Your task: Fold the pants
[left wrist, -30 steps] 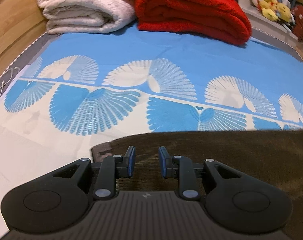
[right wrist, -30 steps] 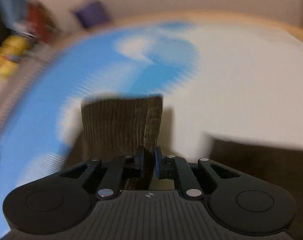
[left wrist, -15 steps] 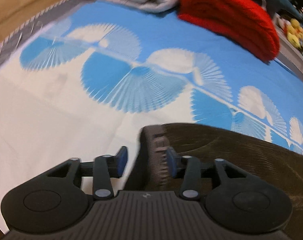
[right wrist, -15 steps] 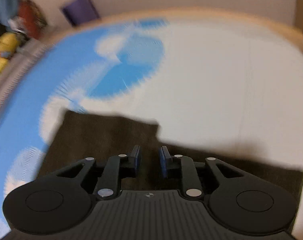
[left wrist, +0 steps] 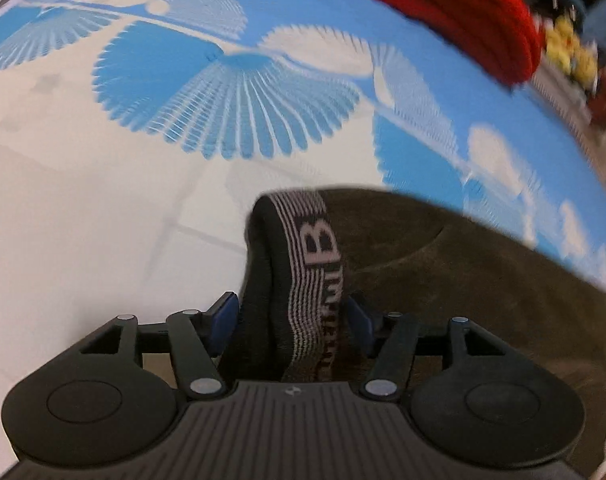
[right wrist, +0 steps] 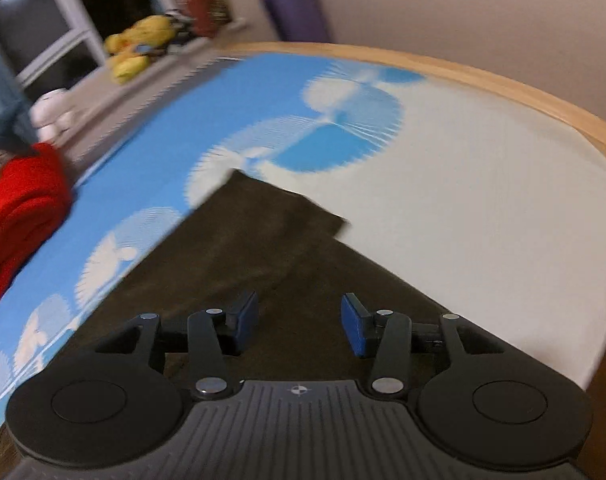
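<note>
Dark brown corduroy pants (left wrist: 443,264) lie on a blue and white patterned bedsheet (left wrist: 231,92). Their striped elastic waistband (left wrist: 315,264) stands up between the fingers of my left gripper (left wrist: 291,320), whose blue pads sit on either side of it with the jaws still wide. In the right wrist view the pant legs (right wrist: 263,232) stretch away over the sheet (right wrist: 483,184), one leg end lying on the other. My right gripper (right wrist: 299,326) is open and empty just above the fabric.
A folded red blanket (left wrist: 455,4) lies at the far side of the bed, also in the right wrist view (right wrist: 19,220). Yellow plush toys (right wrist: 135,52) sit on a shelf beyond. The bed's wooden edge (right wrist: 523,88) curves at the right.
My left gripper has moved in on the waistband, which now stands between its fingers. My right gripper has let go of the pant leg, opened wide and drawn back over the fabric.
</note>
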`<state>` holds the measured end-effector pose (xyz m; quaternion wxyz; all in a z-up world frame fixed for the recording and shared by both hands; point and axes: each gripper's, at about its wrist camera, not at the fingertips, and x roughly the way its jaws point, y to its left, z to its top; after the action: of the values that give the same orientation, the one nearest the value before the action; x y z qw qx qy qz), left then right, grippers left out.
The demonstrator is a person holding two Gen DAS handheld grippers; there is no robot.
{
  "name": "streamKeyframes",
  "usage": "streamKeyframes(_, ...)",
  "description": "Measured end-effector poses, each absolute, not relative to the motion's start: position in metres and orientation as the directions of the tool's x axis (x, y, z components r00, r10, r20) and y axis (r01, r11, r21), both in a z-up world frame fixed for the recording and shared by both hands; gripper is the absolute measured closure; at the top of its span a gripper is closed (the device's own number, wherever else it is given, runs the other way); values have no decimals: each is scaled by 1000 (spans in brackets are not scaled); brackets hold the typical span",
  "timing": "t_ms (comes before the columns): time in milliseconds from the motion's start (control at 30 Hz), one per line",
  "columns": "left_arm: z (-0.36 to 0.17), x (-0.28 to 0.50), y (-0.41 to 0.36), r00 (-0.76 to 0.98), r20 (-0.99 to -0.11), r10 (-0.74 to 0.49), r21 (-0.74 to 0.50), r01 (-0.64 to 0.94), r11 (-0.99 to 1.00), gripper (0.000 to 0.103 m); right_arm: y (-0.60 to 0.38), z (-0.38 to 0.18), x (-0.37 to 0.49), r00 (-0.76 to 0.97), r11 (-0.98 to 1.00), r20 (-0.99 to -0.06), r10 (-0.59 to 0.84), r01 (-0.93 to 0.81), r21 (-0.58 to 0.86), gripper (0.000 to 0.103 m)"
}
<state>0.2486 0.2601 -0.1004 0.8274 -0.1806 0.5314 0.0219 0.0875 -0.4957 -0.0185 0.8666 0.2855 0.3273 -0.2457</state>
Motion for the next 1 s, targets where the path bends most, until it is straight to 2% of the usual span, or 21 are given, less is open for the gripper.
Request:
streamKeyframes(33, -103, 250, 255, 441, -889, -123, -234, -207, 950, 58, -498, -22, 82, 641, 705, -721, -264, 638, 310, 55)
streamKeyframes(100, -98, 252, 252, 474, -871, -126, -228, -164, 960, 85, -500, -27, 65, 608, 687, -742, -283, 668, 286, 55)
streamKeyframes(167, -79, 250, 261, 535, -843, -51, -211, -243, 947, 89, -505, -36, 56, 585, 673, -767, -263, 681, 289, 55)
streamKeyframes(200, -72, 248, 263, 548, -836, -41, -222, -268, 938, 89, -509, -39, 53, 579, 664, -775, -255, 687, 295, 55)
streamKeyframes(267, -63, 243, 257, 542, -840, -38, -208, -257, 944, 82, -514, -49, 49, 554, 655, -795, -248, 700, 283, 55)
streamKeyframes(333, -56, 236, 251, 491, -871, -23, -167, -251, 953, 52, -521, -62, 51, 495, 646, -832, -250, 725, 238, 55)
streamKeyframes(433, -38, 212, 255, 465, -884, 37, -128, -318, 939, 43, -530, -82, 53, 396, 615, -888, -233, 767, 181, 55)
streamKeyframes(600, -31, 172, 273, 340, -931, -131, -266, -391, 881, 40, -546, -112, 48, 240, 547, -943, -231, 833, 79, 53)
streamKeyframes(733, -50, 140, 264, 298, -948, -110, -223, -376, 900, 29, -553, -118, 46, 245, 522, -943, -223, 848, 97, 46)
streamKeyframes(800, -74, 133, 259, 203, -972, -121, -188, -355, 916, 30, -549, -119, 47, 242, 545, -942, -232, 835, 81, 43)
streamKeyframes(833, -77, 133, 255, 202, -975, -89, -152, -323, 934, 30, -547, -119, 49, 242, 557, -942, -234, 827, 75, 43)
streamKeyframes(867, -78, 133, 253, 217, -975, -55, -118, -292, 949, 30, -545, -119, 51, 242, 572, -940, -240, 818, 65, 45)
streamKeyframes(933, -86, 133, 253, 198, -978, -61, -113, -260, 959, 32, -543, -117, 53, 257, 607, -935, -243, 793, 61, 60)
streamKeyframes(967, -90, 132, 253, 180, -981, -74, -119, -251, 961, 33, -542, -114, 51, 277, 625, -932, -233, 777, 75, 74)
streamKeyframes(1000, -92, 131, 252, 180, -981, -68, -109, -227, 968, 37, -541, -112, 52, 287, 639, -930, -232, 765, 77, 82)
